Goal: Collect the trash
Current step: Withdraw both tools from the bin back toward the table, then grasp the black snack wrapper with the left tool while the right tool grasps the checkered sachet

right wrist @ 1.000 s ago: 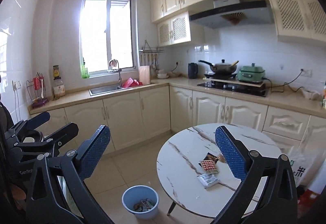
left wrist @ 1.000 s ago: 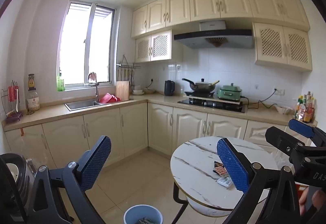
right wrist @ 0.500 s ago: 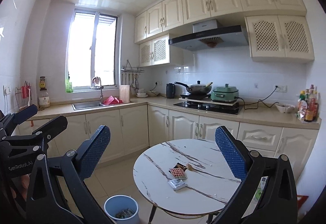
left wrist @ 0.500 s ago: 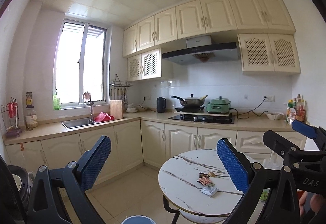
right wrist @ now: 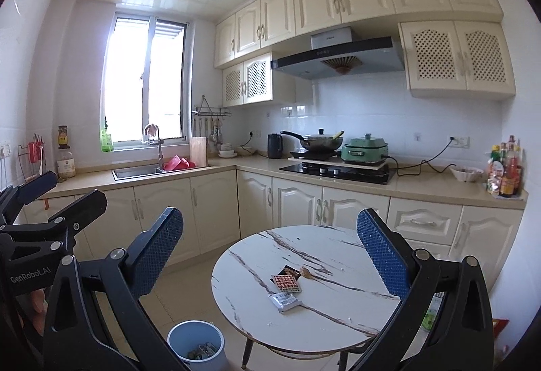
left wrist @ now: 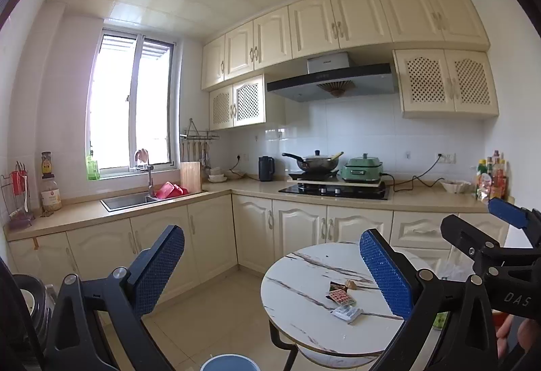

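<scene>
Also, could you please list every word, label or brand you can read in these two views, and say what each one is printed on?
"GenRobot.AI": on the body of the left gripper, as seen in the right wrist view.
"DAS": on the body of the right gripper, as seen in the left wrist view; the word runs out of frame.
Too small or blurred to read: the range hood badge, the sauce bottles, the jar label, and the wrappers on the round table.
</scene>
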### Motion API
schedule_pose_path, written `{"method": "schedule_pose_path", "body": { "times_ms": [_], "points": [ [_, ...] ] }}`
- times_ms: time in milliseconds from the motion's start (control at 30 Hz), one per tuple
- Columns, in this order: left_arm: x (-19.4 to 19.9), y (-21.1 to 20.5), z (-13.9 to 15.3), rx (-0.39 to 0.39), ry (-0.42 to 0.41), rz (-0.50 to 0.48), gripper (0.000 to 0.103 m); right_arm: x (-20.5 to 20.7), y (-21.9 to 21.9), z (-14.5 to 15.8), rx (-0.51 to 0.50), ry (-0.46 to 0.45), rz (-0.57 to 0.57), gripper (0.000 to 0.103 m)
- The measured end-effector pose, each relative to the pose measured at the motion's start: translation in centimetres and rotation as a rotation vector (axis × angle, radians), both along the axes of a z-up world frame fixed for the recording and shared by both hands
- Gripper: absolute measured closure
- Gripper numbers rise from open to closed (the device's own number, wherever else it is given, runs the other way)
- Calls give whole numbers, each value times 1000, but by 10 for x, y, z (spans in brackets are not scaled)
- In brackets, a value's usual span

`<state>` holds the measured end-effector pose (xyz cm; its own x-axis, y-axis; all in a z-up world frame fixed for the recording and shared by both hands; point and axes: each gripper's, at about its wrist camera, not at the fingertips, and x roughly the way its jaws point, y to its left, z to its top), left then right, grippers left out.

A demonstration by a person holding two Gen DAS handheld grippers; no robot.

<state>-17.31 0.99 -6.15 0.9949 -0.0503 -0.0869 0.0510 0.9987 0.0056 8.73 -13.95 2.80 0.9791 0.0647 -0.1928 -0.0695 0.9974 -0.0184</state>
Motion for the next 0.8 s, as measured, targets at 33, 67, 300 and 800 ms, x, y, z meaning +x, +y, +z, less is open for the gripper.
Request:
{"method": "schedule_pose_path", "body": {
  "times_ms": [33, 67, 300, 800],
  "points": [
    [6, 0, 2, 1, 4, 0, 1, 1, 0, -1, 1, 2, -1, 0],
    [11, 1, 2, 2, 10, 0, 1, 2, -1, -2, 1, 3, -3, 0],
    [71, -4, -8, -8, 117, -4, 1, 35, -33, -28, 18, 85, -72, 0],
    [267, -33, -34, 4, 435, -25, 1, 200, -71, -189, 9, 545, -20, 0]
  ]
}}
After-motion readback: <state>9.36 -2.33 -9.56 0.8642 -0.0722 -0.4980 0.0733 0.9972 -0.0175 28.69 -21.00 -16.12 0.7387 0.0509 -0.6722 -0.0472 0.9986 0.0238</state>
